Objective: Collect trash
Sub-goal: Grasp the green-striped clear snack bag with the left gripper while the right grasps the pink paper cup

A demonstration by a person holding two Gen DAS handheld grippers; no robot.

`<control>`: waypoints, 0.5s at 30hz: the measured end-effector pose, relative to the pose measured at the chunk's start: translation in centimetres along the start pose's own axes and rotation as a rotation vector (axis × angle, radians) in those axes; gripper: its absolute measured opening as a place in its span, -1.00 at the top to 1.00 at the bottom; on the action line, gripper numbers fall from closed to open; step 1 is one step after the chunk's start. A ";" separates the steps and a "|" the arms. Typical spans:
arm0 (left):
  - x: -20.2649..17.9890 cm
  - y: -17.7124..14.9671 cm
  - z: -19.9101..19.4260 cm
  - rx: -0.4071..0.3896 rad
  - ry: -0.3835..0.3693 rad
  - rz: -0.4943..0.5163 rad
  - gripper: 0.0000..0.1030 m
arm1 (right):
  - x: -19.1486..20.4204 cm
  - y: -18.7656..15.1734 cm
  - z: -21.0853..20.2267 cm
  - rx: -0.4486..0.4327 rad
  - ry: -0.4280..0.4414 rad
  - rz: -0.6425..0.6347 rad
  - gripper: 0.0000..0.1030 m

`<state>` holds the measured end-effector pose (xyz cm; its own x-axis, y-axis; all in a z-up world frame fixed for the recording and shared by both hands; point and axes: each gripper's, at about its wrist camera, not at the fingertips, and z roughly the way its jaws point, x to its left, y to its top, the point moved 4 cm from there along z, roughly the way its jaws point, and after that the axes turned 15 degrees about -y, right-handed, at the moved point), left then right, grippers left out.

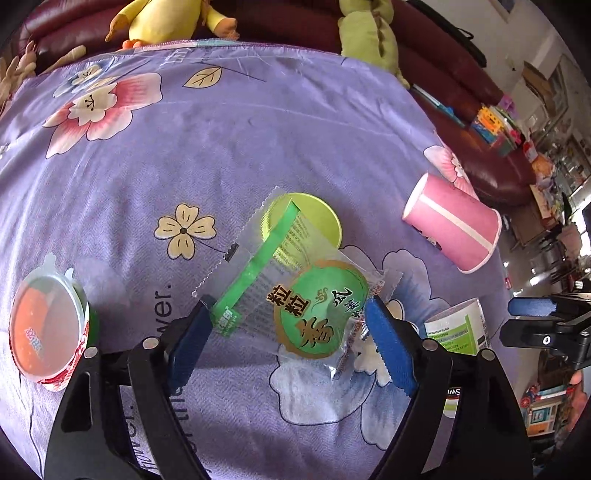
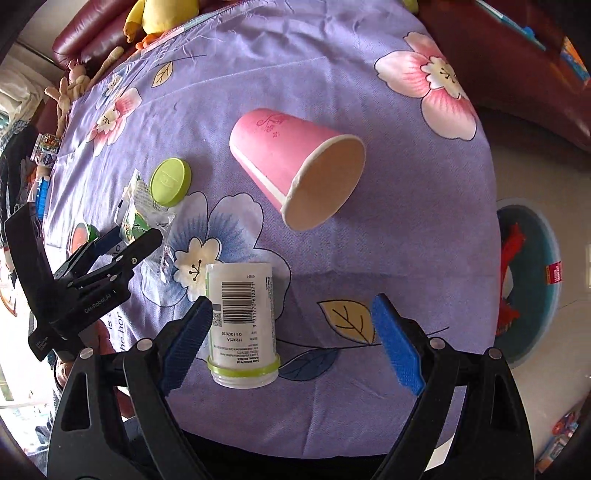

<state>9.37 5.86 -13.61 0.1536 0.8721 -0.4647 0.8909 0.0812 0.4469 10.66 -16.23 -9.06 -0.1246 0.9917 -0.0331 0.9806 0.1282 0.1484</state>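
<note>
Each camera sits just behind its own gripper, looking steeply down along the two fingers at the purple flowered cloth (image 1: 229, 147) from close range. The left gripper (image 1: 291, 332) view has the green snack wrapper (image 1: 295, 291) between its fingers; the right gripper (image 2: 291, 343) view has the white bottle (image 2: 242, 317) by its left finger. Both views share the pink paper cup (image 2: 291, 166), the green lid (image 2: 170, 181), wrapper and bottle, and each catches the other gripper at its edge

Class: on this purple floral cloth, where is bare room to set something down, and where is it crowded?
Free: the wide stretch of cloth beyond the green lid, toward the plush toys. Crowded: the near side, with snack wrapper, pink cup, white bottle and jelly cup.
</note>
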 end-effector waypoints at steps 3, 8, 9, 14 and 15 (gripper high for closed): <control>-0.4 0.3 0.5 -0.001 0.018 0.041 -0.61 | -0.5 1.9 -1.0 -0.028 -0.051 -0.029 -0.62; -0.1 0.2 0.1 -0.006 0.022 0.051 -0.51 | 0.7 6.0 -0.9 -0.060 -0.107 -0.113 -0.62; 0.1 0.2 0.0 -0.002 0.023 0.049 -0.53 | 1.2 6.7 -0.6 -0.063 -0.116 -0.137 -0.62; 0.4 0.2 0.3 0.021 0.044 0.055 -0.61 | 3.8 9.0 2.6 -0.031 -0.160 -0.255 -0.62; 0.5 0.2 0.5 0.024 0.052 0.056 -0.63 | 4.0 9.2 3.2 -0.025 -0.169 -0.271 -0.62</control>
<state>9.83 6.08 -14.12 0.1816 0.8987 -0.3991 0.8914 0.0209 0.4527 19.66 -11.11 -10.96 -0.3515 0.9054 -0.2380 0.9110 0.3894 0.1359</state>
